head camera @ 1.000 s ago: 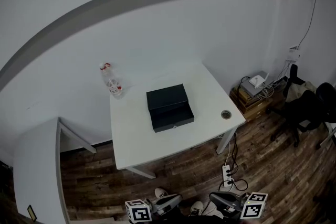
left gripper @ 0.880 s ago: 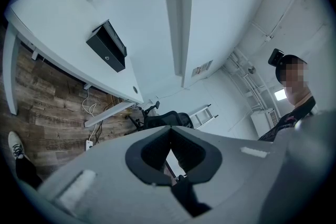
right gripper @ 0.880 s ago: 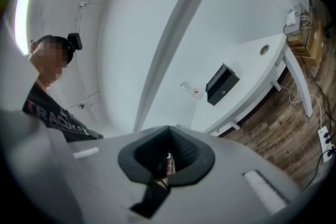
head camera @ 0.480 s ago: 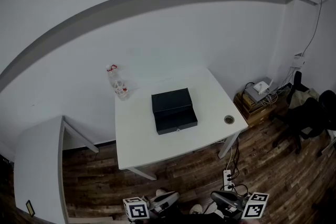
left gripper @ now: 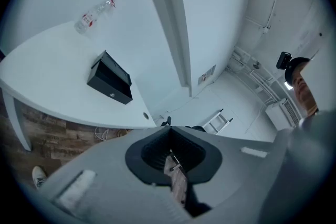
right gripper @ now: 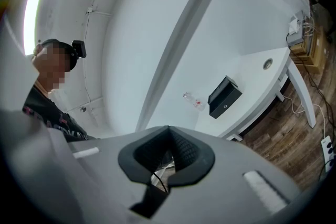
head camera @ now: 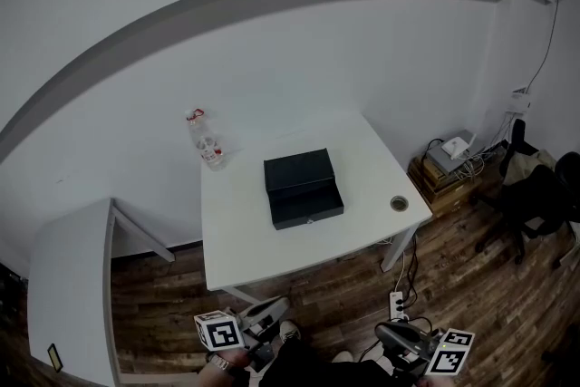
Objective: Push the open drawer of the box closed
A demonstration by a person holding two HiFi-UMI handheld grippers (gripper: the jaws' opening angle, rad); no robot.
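A black box (head camera: pixel 299 177) lies in the middle of the white table (head camera: pixel 245 236), with its drawer (head camera: pixel 308 207) pulled out toward me. The box also shows in the left gripper view (left gripper: pixel 109 83) and in the right gripper view (right gripper: pixel 224 95), small and distant in both. My left gripper (head camera: pixel 270 311) is low over the floor, well short of the table's near edge, jaws shut and empty (left gripper: pixel 169 132). Further right, my right gripper (head camera: pixel 388 334) hangs just as low, also shut with nothing in it (right gripper: pixel 168 132).
A clear plastic bottle (head camera: pixel 207 146) stands at the table's far left corner. A round cable hole (head camera: pixel 398 204) is near the right edge. A power strip (head camera: pixel 395 302) lies on the wood floor. Boxes (head camera: pixel 442 168) and a chair (head camera: pixel 536 195) stand to the right, a second table (head camera: pixel 68 285) to the left.
The left gripper has risen and moved a little left in the head view. The right gripper has shifted slightly right. The box and its drawer have not moved.
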